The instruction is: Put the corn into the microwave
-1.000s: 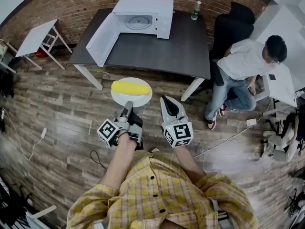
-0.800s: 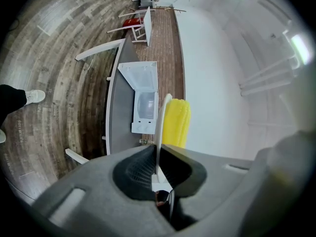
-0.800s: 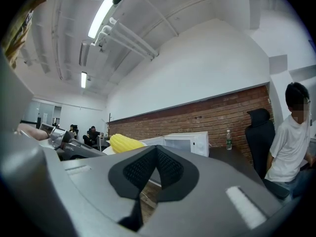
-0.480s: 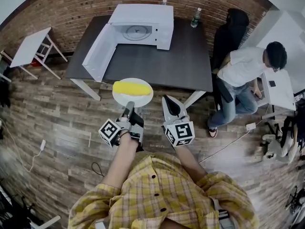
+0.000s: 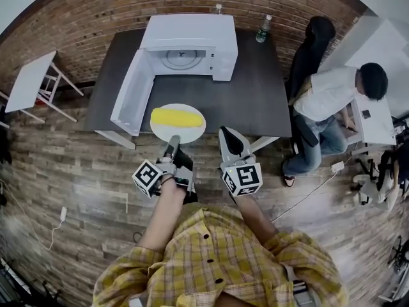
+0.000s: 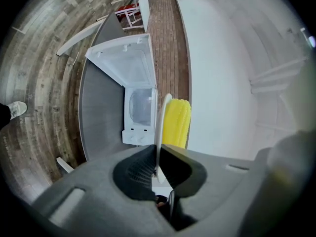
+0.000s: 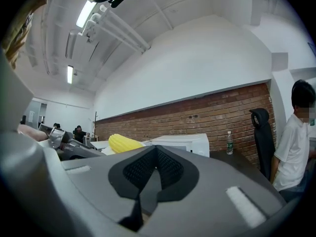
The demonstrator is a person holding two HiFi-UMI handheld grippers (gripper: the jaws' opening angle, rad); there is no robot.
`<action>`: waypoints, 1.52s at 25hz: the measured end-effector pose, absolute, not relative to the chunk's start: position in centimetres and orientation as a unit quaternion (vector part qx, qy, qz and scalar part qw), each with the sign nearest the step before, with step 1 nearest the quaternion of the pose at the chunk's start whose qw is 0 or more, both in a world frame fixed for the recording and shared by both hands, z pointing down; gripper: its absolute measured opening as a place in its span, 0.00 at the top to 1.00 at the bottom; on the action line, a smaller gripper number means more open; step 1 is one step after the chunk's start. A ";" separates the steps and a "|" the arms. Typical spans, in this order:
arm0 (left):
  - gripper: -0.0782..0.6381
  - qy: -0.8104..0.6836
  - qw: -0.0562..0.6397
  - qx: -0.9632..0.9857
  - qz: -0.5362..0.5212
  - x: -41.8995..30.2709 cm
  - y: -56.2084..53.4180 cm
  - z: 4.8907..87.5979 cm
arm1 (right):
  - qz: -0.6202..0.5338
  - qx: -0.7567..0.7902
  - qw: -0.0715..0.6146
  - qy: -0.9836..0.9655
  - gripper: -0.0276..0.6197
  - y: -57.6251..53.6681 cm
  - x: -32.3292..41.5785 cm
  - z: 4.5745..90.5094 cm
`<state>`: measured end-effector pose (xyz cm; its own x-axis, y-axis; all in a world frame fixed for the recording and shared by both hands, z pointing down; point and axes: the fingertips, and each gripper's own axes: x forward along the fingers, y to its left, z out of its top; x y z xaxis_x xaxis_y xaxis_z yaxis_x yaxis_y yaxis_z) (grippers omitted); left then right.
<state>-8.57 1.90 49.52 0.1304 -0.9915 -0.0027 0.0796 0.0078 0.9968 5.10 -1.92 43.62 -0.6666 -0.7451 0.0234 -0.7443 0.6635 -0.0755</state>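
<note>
Left claw clamped on the rim of the white plate, and the corn cob lies on it, over the dark worktop's near edge, facing the open microwave. Right claw pinched together, empty.

Yellow corn, white plate, white microwave, dark table.

The head view looks steeply down from above onto the counter and the microwave. The left gripper view, turned sideways, looks along its jaws at that microwave, and the level right gripper view sees it too.
</note>
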 end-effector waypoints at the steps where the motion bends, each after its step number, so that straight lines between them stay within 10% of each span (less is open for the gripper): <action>1: 0.86 -0.446 0.553 0.513 -0.482 -9.2 1.1 49.5 | -0.040 -0.413 0.005 0.910 0.95 -2.7 4.6 43.6; 38: 0.87 -0.435 0.596 0.521 -0.428 -16.3 -15.6 53.2 | -0.049 -0.468 -0.009 0.882 0.95 -18.7 -2.0 45.5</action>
